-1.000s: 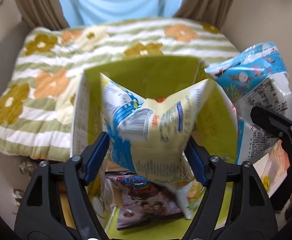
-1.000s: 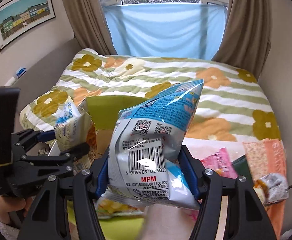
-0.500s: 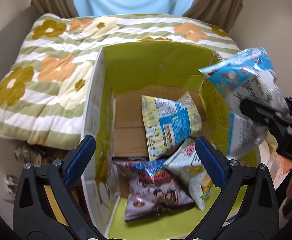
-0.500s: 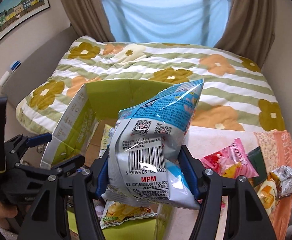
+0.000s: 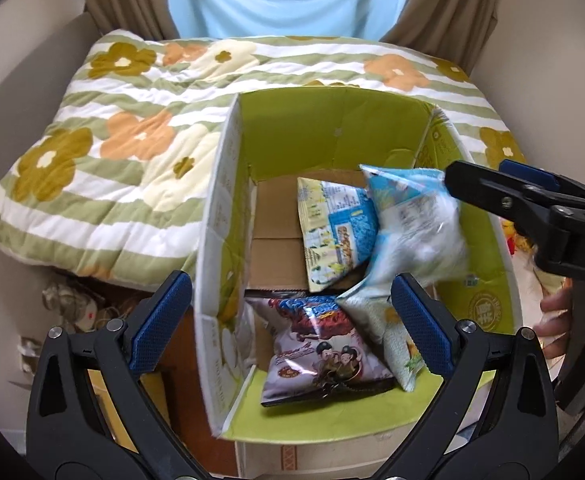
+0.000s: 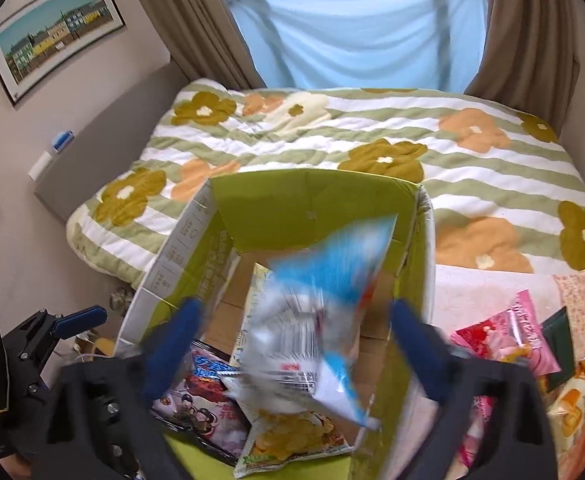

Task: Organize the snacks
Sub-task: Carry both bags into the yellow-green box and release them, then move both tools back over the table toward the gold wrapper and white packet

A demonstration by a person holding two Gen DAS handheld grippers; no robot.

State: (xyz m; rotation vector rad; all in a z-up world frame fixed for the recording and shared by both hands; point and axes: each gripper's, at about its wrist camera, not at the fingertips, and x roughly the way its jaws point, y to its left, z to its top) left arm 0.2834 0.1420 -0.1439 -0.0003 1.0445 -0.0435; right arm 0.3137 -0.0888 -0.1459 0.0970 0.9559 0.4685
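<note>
Right gripper [image 6: 296,344] jaws apart over the box [image 5: 324,128]; blue bag [image 6: 324,304] sits loose between them, blurred, probably dropping onto the three packs inside. Left gripper [image 5: 288,312] also wide apart, holding nothing, parked at the box's near edge. More snacks [image 6: 508,340] lie right of the box.

box [image 5: 372,152]: matt cardboard | snack bags [image 5: 316,344]: glossy, probably plastic film

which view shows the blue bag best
The left wrist view: the blue bag is fairly sharp there, over the box beside the right gripper. The right wrist view shows it large but heavily motion-blurred between that gripper's open fingers, with only a barcode readable.
</note>
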